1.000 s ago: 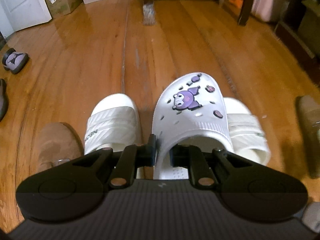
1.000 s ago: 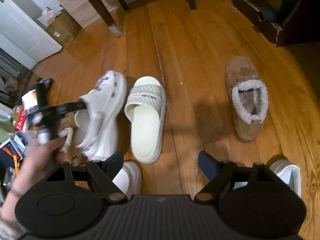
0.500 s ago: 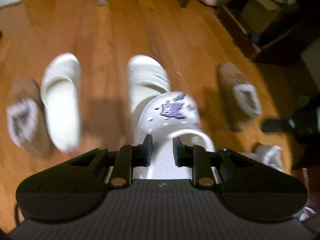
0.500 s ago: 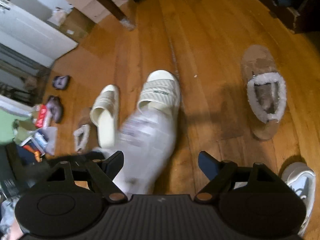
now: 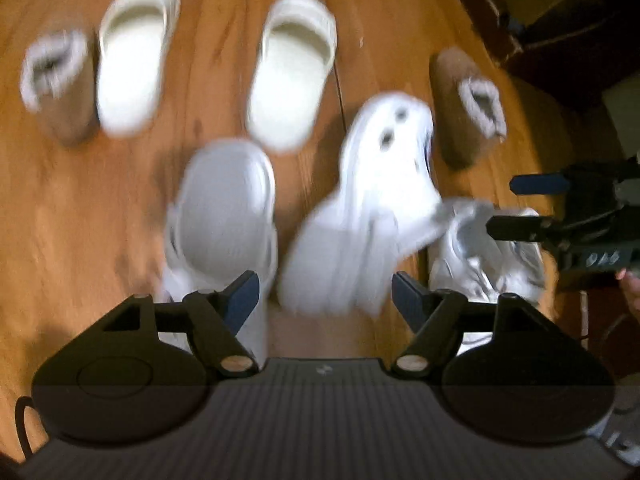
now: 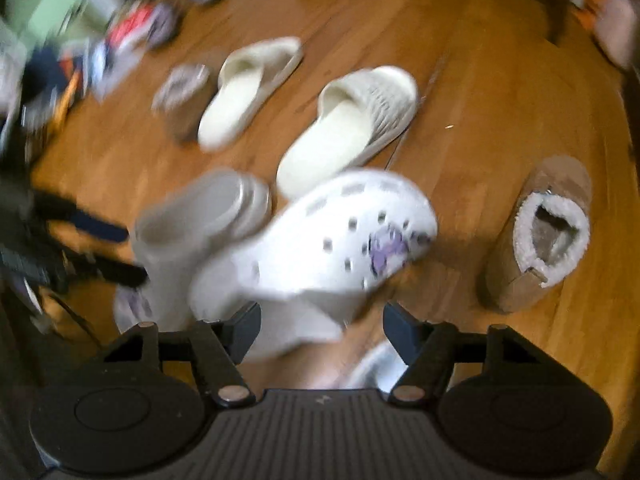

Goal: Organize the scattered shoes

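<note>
Now: both frames blurred. Left gripper (image 5: 324, 292) spread wide, nothing between fingers. Right gripper (image 6: 320, 322) likewise splayed, grasping nothing. White charm clog (image 6: 320, 240) just ahead of right gripper, tilted, toe toward 2 o'clock; whether resting on wood floor (image 6: 480, 120) cannot tell. Grey-white clog (image 6: 200, 216) touching it at 10 o'clock. Two cream slides (image 6: 352, 120) beyond, 12 o'clock. Brown fleece slipper (image 6: 544, 232) at 3 o'clock, apart. White sneaker (image 5: 488, 248) beside charm clog, left view.

We count a white charm-studded clog (image 6: 320, 248) tilted and blurred, a second white clog (image 5: 226, 208) beside it, two cream slides (image 5: 136, 52) (image 5: 292, 64), two fleece-lined tan slippers (image 5: 60, 80) (image 6: 544, 232), all on wooden floor.
</note>
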The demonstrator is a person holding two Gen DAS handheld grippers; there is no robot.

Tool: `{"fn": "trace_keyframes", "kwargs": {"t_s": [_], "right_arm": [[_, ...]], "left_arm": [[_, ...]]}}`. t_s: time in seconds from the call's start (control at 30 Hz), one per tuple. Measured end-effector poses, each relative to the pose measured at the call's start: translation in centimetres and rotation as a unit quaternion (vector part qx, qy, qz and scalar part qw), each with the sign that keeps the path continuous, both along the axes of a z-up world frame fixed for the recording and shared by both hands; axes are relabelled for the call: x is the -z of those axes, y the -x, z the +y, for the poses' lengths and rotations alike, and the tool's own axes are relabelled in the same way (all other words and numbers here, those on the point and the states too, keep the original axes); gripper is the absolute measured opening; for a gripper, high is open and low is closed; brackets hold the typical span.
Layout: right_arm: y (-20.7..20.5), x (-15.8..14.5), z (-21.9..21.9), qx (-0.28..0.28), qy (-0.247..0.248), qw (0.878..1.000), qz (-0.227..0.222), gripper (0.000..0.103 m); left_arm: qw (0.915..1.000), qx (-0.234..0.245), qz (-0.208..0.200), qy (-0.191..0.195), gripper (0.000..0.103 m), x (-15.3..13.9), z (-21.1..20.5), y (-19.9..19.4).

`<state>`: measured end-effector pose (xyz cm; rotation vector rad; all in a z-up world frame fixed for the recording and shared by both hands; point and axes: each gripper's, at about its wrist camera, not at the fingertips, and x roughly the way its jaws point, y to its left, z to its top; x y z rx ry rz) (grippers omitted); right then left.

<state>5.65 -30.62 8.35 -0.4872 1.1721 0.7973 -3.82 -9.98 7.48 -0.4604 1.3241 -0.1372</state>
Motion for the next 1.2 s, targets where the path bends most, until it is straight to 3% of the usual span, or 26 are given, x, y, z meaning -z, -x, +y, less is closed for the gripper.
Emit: {"fn": "trace_keyframes", "kwargs": {"t_s": [0.17, 0.27, 0.37, 0.5, 0.73, 0.83, 0.97, 1.2], "right_arm": [[3.6, 2.5, 2.0, -0.103, 0.041, 0.989, -0.098, 0.069], [3.8, 3.1, 3.3, -0.114, 0.056, 0.982, -0.137, 0.069], [3.0, 2.8, 4.3, -0.107, 0.026, 0.985, -0.13, 0.069], [2.0, 2.5, 5.4, -0.097, 0.008, 0.99, -0.104, 0.069], [0.3, 3.9, 7.5, -0.081, 0.017, 0.992, -0.097, 0.068], [-0.8, 5.5, 8.9, -0.076, 0.032, 0.992, -0.098, 0.064], [-2.2, 7.5, 10.9, -0.069, 0.052, 0.991, -0.1, 0.058], [-2.2, 9.2, 12.1, -0.068, 0.087, 0.983, -0.148, 0.052]], "left_arm": [[0.9998, 0.006, 0.019, 0.006, 0.077, 1.5, -0.5, 0.5], [0.9992, -0.016, 0.017, 0.033, 0.082, 0.9, -0.3, 0.5], [0.9988, -0.019, -0.003, 0.045, 0.09, -0.3, -0.1, 0.5], [0.9997, -0.008, -0.024, -0.002, 0.094, -1.6, -0.4, 0.2], [0.9993, -0.035, 0.011, 0.011, 0.103, 0.5, 1.4, 0.3], [0.9972, -0.061, 0.025, 0.037, 0.103, 1.3, 3.0, 1.0], [0.9909, -0.11, 0.012, 0.078, 0.103, 0.2, 5.1, 1.4], [0.9897, -0.109, 0.012, 0.092, 0.103, -0.3, 5.0, 0.8]]}}
